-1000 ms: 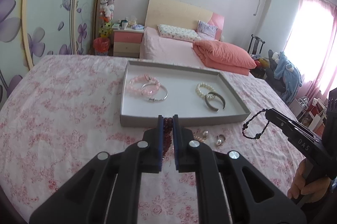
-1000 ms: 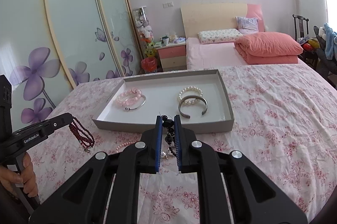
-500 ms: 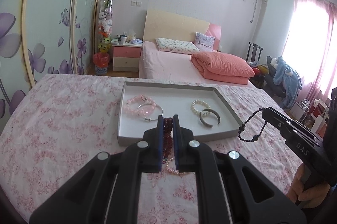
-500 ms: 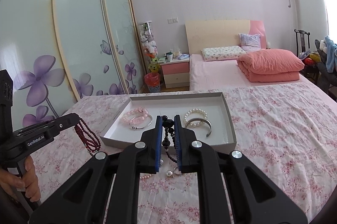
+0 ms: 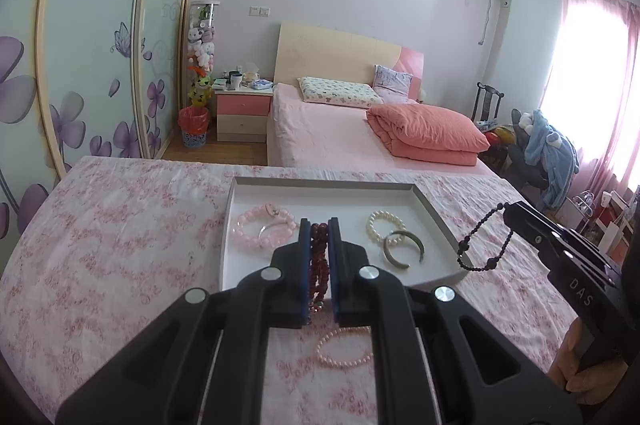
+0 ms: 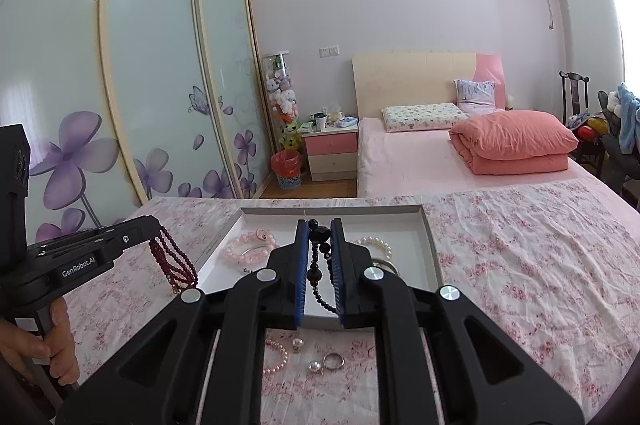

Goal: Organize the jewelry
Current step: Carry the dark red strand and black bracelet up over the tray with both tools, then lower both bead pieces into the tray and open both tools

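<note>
My left gripper (image 5: pixel 319 225) is shut on a dark red bead bracelet (image 5: pixel 319 265), held above the front edge of the white tray (image 5: pixel 240 193). In the right wrist view the red bracelet (image 6: pixel 174 261) hangs from the left gripper (image 6: pixel 154 225). My right gripper (image 6: pixel 320 225) is shut on a black bead bracelet (image 6: pixel 320 265), also above the tray's (image 6: pixel 430 245) front edge; the black bracelet (image 5: pixel 484 241) dangles at the right in the left wrist view. In the tray lie a pink bead bracelet (image 5: pixel 262 231), a pearl bracelet (image 5: pixel 386 225) and a metal cuff (image 5: pixel 402 249).
On the floral cloth (image 5: pixel 100 245) in front of the tray lie a pink pearl bracelet (image 5: pixel 344 349), a ring (image 6: pixel 334 360) and small earrings (image 6: pixel 315 367). A bed with an orange quilt (image 5: pixel 428 133) stands behind the table.
Both grippers have lifted, carrying their bracelets higher above the cloth. The tray now sits lower in both views and the loose pieces in front of it show.
</note>
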{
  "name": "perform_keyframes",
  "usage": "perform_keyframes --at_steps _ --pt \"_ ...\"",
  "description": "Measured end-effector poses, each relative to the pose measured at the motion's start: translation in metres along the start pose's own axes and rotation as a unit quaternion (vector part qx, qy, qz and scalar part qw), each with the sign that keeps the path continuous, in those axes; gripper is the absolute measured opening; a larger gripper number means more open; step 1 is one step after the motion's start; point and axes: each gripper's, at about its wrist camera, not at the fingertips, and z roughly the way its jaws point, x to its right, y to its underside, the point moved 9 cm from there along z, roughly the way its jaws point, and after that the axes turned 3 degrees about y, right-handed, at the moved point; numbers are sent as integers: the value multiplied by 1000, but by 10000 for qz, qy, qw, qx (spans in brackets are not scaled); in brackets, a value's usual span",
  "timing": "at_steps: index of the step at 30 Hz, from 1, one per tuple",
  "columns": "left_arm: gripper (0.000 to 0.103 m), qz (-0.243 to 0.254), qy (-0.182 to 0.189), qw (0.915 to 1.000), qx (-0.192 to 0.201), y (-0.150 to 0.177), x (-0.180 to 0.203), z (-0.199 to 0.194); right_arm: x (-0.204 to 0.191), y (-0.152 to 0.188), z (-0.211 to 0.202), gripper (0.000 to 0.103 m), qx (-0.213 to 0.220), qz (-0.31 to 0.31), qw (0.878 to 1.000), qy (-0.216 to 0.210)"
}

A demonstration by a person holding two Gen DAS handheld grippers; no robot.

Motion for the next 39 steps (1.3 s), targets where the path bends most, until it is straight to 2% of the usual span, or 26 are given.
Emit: perform_keyframes --at_steps 5,11,24,33,34,36,37,38,39 --pt "9 -14 -91 10000 -31 -10 -7 20 4 -6 20 12 -30 14 10000 37" --pt "9 8 -192 9997 -163 -16 -16 54 12 -5 58 12 -260 100 9996 68" --pt "9 -206 -112 9984 -510 -21 -29 120 24 4 128 12 -676 221 9974 128" --pt "9 -222 -115 9978 -616 -23 -32 148 30 8 149 13 -881 223 9957 199" --pt "12 -247 -141 9977 -611 -23 -33 149 30 9 148 13 -890 225 9956 197" --pt "20 -302 -155 9975 -618 -22 -35 150 32 11 148 20 -907 206 9954 233" --pt "23 -333 -177 9974 -607 -21 -37 150 34 11 147 28 -891 219 9954 261" --pt "23 -353 -186 9974 -604 -21 -39 149 36 12 145 35 -874 234 9955 293" --pt "24 -384 -197 9972 -618 -20 -41 149 37 12 144 35 -868 240 9955 308"
